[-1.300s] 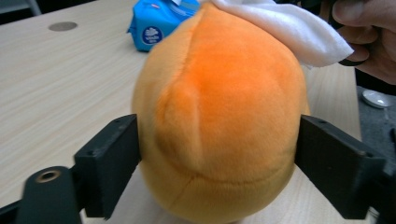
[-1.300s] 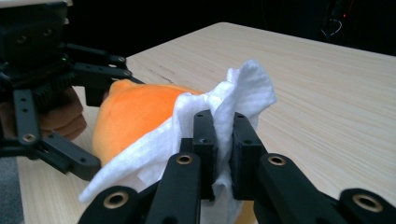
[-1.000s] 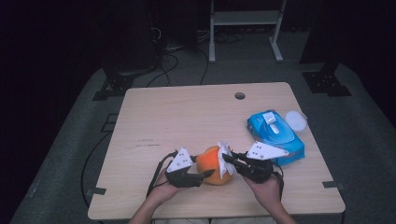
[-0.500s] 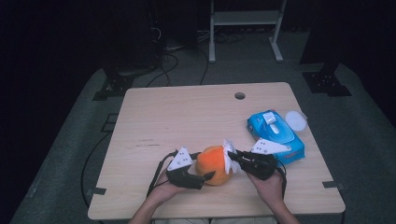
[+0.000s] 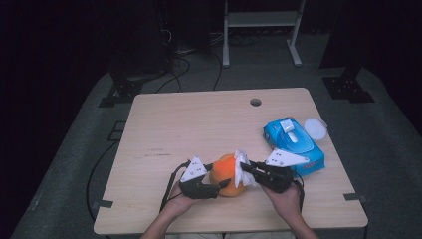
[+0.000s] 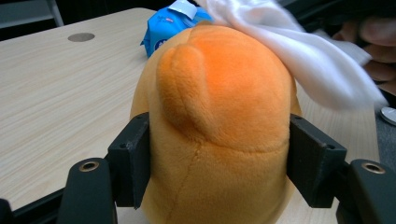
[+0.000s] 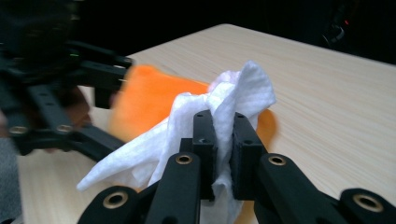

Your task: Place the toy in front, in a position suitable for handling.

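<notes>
An orange plush toy [image 5: 226, 174] stands near the table's front edge. My left gripper [image 5: 219, 178] has it between its jaws. In the left gripper view both black pads [image 6: 133, 161] press into the toy's [image 6: 219, 116] sides; these jaws have just been closing on it. My right gripper [image 5: 247, 169] comes in from the right, shut on a crumpled white wipe [image 5: 243, 162]. In the right gripper view [image 7: 223, 135] the wipe [image 7: 233, 93] bunches up between the pads and lies against the toy [image 7: 144, 100]. The wipe [image 6: 299, 51] drapes over the toy's upper right.
A blue pack of wipes [image 5: 293, 142] lies at the table's right, close behind the right hand, with a round white lid [image 5: 315, 128] beside it. The wooden table [image 5: 199, 124] has a cable hole [image 5: 255, 102] near its far edge.
Both hands have stayed near the front edge. The wipe has shifted slightly over the toy's top right.
</notes>
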